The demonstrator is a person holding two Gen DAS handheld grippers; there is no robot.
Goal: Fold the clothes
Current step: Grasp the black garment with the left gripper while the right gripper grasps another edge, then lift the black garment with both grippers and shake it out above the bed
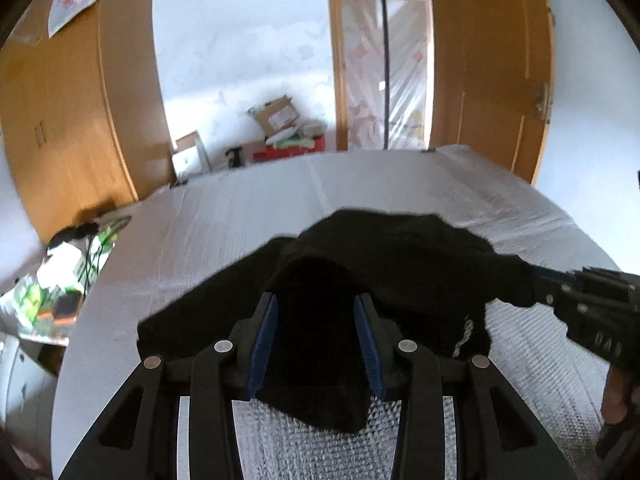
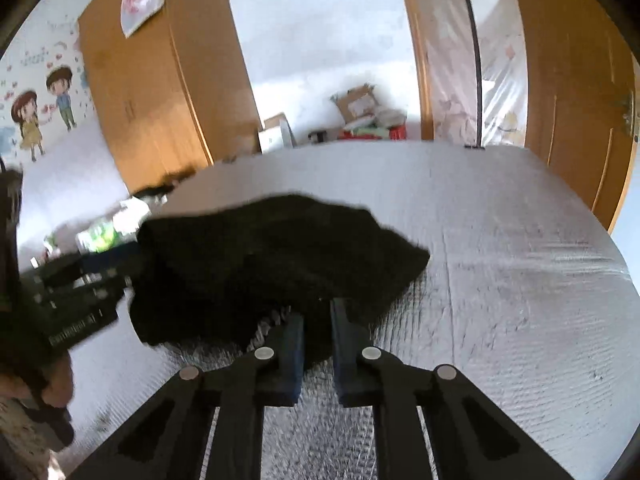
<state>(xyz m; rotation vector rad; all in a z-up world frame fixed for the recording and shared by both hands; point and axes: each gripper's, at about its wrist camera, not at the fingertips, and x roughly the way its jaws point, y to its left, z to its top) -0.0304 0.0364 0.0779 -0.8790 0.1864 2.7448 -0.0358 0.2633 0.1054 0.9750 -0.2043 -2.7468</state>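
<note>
On the silver padded table (image 1: 224,216), a black garment (image 1: 384,264) is bunched up between both grippers.

Over in the left wrist view, the left gripper (image 1: 316,304) has its blue-padded fingers (image 1: 266,332) spread apart, with a fold of the dark cloth running between them and hanging toward the camera; the pads are not pressed onto it. The right gripper (image 1: 538,284) comes in from the right edge, its tip buried in the garment's side. In the right wrist view the right gripper (image 2: 316,312) has its fingers drawn close together, pinching the garment's (image 2: 272,256) near edge. The left gripper (image 2: 120,280) shows at the left, blurred. Behind the table stand wooden doors (image 1: 488,64) and cardboard boxes (image 1: 276,116) against a white wall.
</note>
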